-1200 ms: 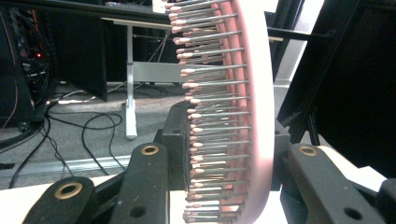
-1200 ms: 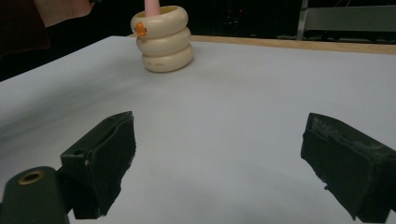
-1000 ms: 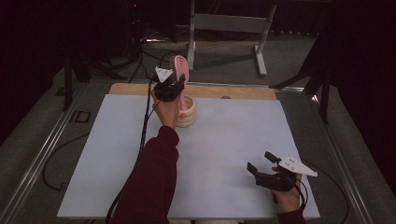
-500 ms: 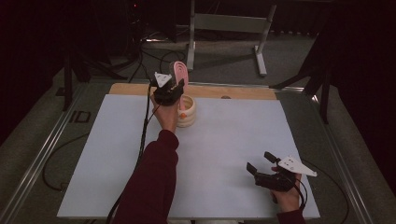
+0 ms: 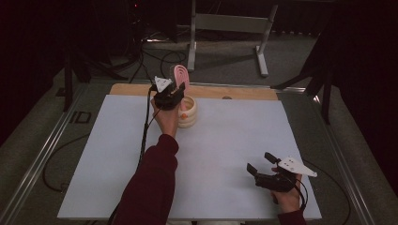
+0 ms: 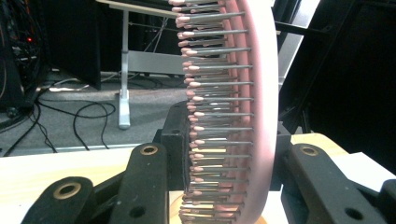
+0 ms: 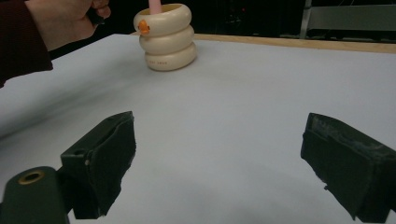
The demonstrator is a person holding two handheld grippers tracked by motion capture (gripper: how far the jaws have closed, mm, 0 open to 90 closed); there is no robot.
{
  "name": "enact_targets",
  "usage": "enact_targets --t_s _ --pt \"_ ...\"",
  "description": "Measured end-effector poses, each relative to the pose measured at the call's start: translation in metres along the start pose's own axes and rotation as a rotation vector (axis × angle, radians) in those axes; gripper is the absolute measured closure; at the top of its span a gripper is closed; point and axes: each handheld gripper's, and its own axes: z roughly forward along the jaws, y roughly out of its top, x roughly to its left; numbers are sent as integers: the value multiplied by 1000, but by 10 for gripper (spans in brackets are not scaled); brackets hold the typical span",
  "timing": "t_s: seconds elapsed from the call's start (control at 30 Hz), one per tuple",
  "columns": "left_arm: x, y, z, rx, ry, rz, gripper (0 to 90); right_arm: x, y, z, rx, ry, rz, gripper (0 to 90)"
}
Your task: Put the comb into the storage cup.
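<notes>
A pink hairbrush (image 5: 181, 76) stands upright with my left gripper (image 5: 177, 89) shut on it at the far side of the table. In the left gripper view its bristles (image 6: 210, 116) point left between the black jaws. Right below it stands a cream holder (image 5: 187, 115) made of stacked rings with a small orange mark. In the right gripper view the pink handle (image 7: 155, 5) reaches into the holder's (image 7: 166, 39) mouth. My right gripper (image 5: 259, 162) rests low near the front right, open, with bare table between its pads (image 7: 107, 158).
A white sheet (image 5: 225, 140) covers the table, with a wooden strip (image 5: 244, 93) along the far edge. Beyond it a metal stand (image 5: 225, 23) and cables (image 5: 159, 56) lie on the floor. Metal rails (image 5: 42, 159) run along the table's sides.
My left gripper has sunk slightly with the brush, toward the holder. The right gripper has not moved.
</notes>
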Motion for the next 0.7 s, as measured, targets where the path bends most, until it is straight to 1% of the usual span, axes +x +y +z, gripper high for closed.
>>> enact_targets --t_s 0.1,0.17,0.23,0.27,0.3,0.47,0.57,0.7 --pt "0 -2 -1 17 -12 5 641 1 0 1 0 0 -1 101" --pt "0 -6 -1 21 -12 14 634 1 0 1 -1 0 -2 102" --pt "0 -6 -1 21 -12 14 632 1 0 1 1 0 -4 102" --pt "0 -12 -1 32 -14 10 632 1 0 1 1 0 -4 102" --pt "1 -13 -2 35 -16 8 633 1 0 2 5 2 -4 102" --pt "1 -17 -4 29 -26 -5 639 1 0 3 6 3 -3 102" --pt "-1 -17 -5 28 -35 -2 639 1 -1 4 9 1 -3 102" --pt "-3 -17 -4 15 -46 -17 644 2 0 5 10 5 -6 102"
